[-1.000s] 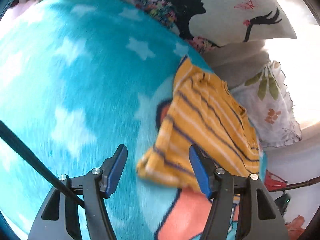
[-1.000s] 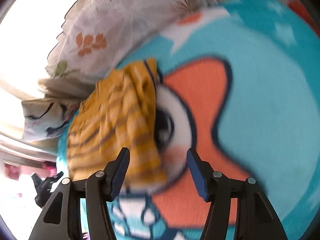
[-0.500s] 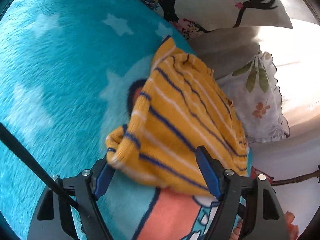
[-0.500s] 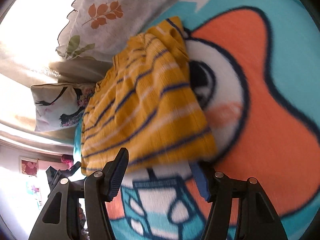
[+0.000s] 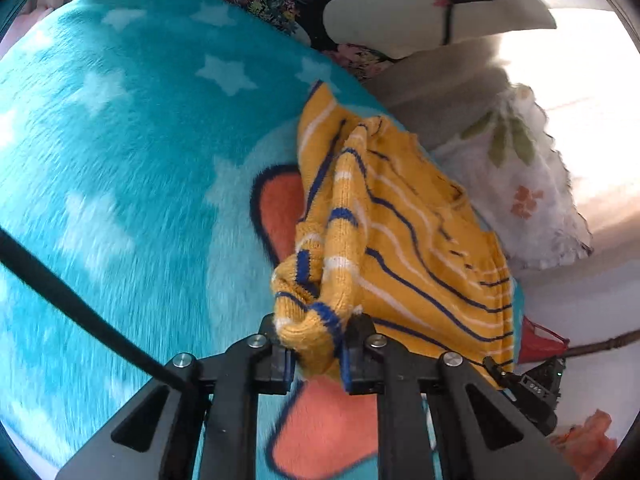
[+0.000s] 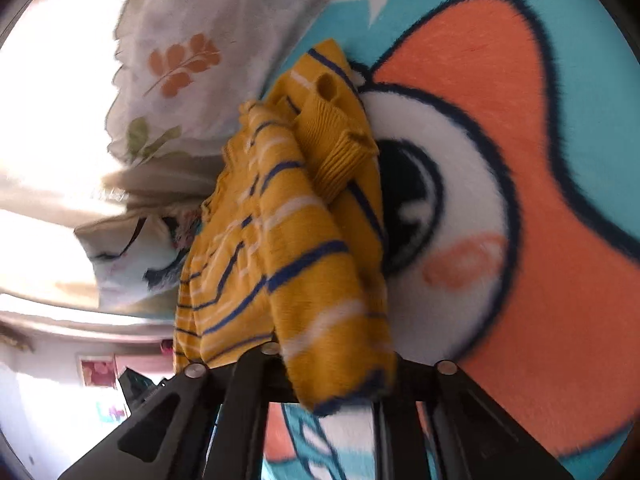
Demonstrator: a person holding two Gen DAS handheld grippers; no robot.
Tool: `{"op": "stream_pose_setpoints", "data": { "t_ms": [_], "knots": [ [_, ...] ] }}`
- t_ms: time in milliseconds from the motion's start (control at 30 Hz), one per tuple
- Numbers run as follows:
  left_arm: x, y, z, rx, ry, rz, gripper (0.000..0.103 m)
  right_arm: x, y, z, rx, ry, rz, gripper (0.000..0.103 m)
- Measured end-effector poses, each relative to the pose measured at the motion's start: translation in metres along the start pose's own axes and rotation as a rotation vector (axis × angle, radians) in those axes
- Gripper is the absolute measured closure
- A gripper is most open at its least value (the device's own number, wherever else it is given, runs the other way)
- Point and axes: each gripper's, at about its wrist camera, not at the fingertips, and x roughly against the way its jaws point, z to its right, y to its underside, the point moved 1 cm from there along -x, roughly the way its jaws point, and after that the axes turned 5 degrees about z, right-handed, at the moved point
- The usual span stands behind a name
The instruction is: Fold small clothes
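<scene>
The little yellow striped sweater (image 5: pixel 404 236) is bunched up on the turquoise fleece blanket (image 5: pixel 132 152) on the bed, close to the pillows (image 5: pixel 516 168), and nothing looks neatly folded yet. Both tongs have just snapped closed on it: the left tongs (image 5: pixel 316 344) are pinching a rolled-up corner of the hem, the right tongs (image 6: pixel 340 376) are clamped on the edge nearest them. So I'd say the grab is done, and the actual fold-over and flattening are still to come.
</scene>
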Motion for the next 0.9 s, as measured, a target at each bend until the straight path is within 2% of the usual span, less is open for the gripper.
{"op": "stream_pose_setpoints", "data": {
  "t_ms": [133,200,233,267,433,500,567,600,667,700,733,800,833,900],
  "knots": [
    [-0.005,0.02,-0.012,0.032,-0.019,-0.031,0.086,0.017,0.018,0.011,0.036,0.044,-0.018,0.093],
    [-0.01,0.023,-0.029,0.13,-0.001,-0.052,0.082,0.02,0.023,0.014,0.054,0.065,-0.022,0.092],
    [-0.009,0.024,-0.034,0.162,0.008,-0.052,0.08,0.023,0.024,0.016,0.058,0.074,-0.019,0.087],
    [-0.006,0.023,-0.039,0.184,0.017,-0.044,0.079,0.03,0.023,0.016,0.067,0.091,-0.004,0.086],
    [0.03,0.021,-0.051,0.136,-0.099,0.057,0.074,0.064,0.018,0.016,0.133,0.157,0.058,0.074],
    [0.044,0.02,-0.048,0.112,-0.151,0.089,0.073,0.076,0.015,0.002,0.196,0.2,0.111,0.073],
    [0.055,0.019,-0.039,0.068,-0.167,0.119,0.07,0.086,0.013,-0.025,0.313,0.246,0.193,0.073],
    [0.062,0.018,-0.028,0.022,-0.182,0.144,0.064,0.088,0.013,-0.04,0.373,0.265,0.235,0.072],
    [0.069,0.02,-0.013,-0.058,-0.204,0.177,0.053,0.085,0.017,-0.075,0.506,0.26,0.323,0.052],
    [0.069,0.021,-0.006,-0.086,-0.21,0.185,0.048,0.079,0.018,-0.087,0.54,0.243,0.336,0.035],
    [0.067,0.022,0.004,-0.127,-0.216,0.194,0.046,0.07,0.018,-0.097,0.577,0.238,0.332,0.029],
    [0.057,0.025,0.02,-0.206,-0.233,0.189,0.045,0.034,0.01,-0.11,0.608,0.289,0.228,0.03],
    [0.05,0.026,0.026,-0.235,-0.242,0.18,0.045,0.016,0.005,-0.112,0.6,0.288,0.179,0.043],
    [0.039,0.031,0.034,-0.286,-0.258,0.15,0.045,-0.012,-0.003,-0.113,0.592,0.293,0.123,0.06]
  ]
}}
